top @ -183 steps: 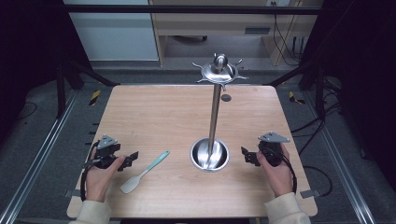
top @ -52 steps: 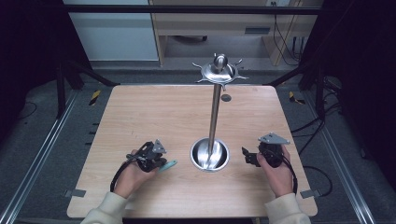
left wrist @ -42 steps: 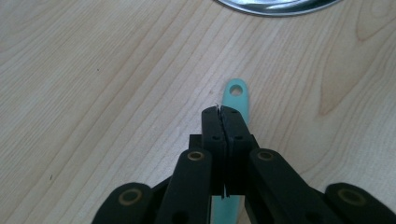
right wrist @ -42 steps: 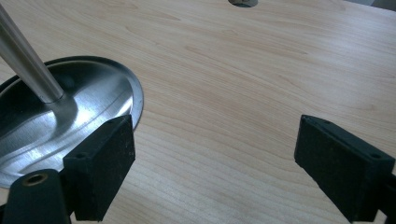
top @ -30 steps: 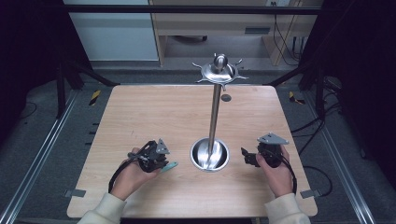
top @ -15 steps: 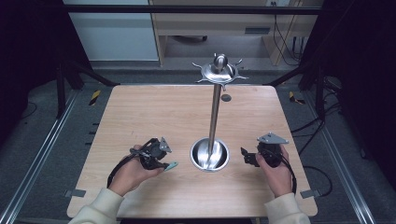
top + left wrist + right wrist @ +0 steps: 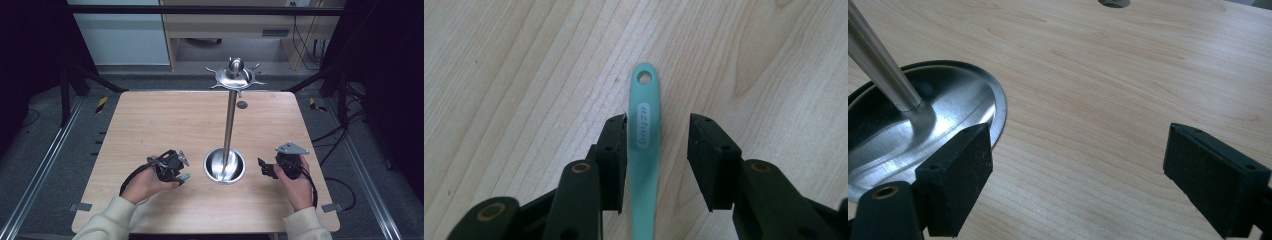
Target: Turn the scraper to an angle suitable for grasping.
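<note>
A teal spatula lies on the wooden table; its handle end (image 7: 184,176) pokes out beside my left gripper (image 7: 175,171), and the hand covers the rest of it. In the left gripper view the handle (image 7: 644,125), with a hanging hole at its tip, runs between the jaws of my left gripper (image 7: 657,134). The gripper is open: the left pad touches the handle and a gap remains at the right pad. My right gripper (image 7: 262,168) rests open and holds nothing, just right of a steel stand's dish base (image 7: 225,167).
From the dish base (image 7: 948,115) a steel pole (image 7: 229,122) rises to a hooked crown (image 7: 235,75). A small round hole (image 7: 242,104) sits in the table behind it. Bare wood spreads across the far half of the table (image 7: 165,120).
My left hand has come in from the table's left edge and set its jaws over the spatula handle, edging slightly right in the last second. The right gripper has stayed put.
</note>
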Available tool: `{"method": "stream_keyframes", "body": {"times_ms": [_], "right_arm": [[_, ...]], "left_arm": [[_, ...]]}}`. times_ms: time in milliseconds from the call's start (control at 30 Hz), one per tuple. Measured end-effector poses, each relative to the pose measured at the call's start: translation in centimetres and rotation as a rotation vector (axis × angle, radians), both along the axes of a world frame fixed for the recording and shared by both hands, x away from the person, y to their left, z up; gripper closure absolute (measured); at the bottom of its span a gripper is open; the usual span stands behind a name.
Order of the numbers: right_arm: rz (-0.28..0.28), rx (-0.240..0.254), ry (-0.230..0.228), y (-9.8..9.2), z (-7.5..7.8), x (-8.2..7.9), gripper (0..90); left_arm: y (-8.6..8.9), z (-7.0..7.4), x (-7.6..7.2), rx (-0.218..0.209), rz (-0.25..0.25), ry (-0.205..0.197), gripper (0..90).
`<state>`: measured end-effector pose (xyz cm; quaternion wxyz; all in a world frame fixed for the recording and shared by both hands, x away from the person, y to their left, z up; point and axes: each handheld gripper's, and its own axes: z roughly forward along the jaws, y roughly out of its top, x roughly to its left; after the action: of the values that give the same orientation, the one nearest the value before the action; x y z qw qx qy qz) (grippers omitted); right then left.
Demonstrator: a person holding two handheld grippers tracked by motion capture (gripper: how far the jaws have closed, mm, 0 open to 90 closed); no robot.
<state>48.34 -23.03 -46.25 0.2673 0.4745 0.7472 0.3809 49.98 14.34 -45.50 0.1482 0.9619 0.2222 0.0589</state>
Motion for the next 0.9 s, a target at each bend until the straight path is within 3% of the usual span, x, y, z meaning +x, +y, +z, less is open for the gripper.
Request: {"method": "stream_keyframes", "body": {"times_ms": [567,900], "right_arm": [[0.000,0.002,0.002,0.0,0.0,0.0,12.4],[0.001,0.005,0.001,0.0,0.0,0.0,12.4]], "left_arm": [[-0.5,-0.5,1.1,0.040,0.013,0.062,65.0],[-0.5,-0.8,1.4,0.043,0.015,0.070,68.9]]}}
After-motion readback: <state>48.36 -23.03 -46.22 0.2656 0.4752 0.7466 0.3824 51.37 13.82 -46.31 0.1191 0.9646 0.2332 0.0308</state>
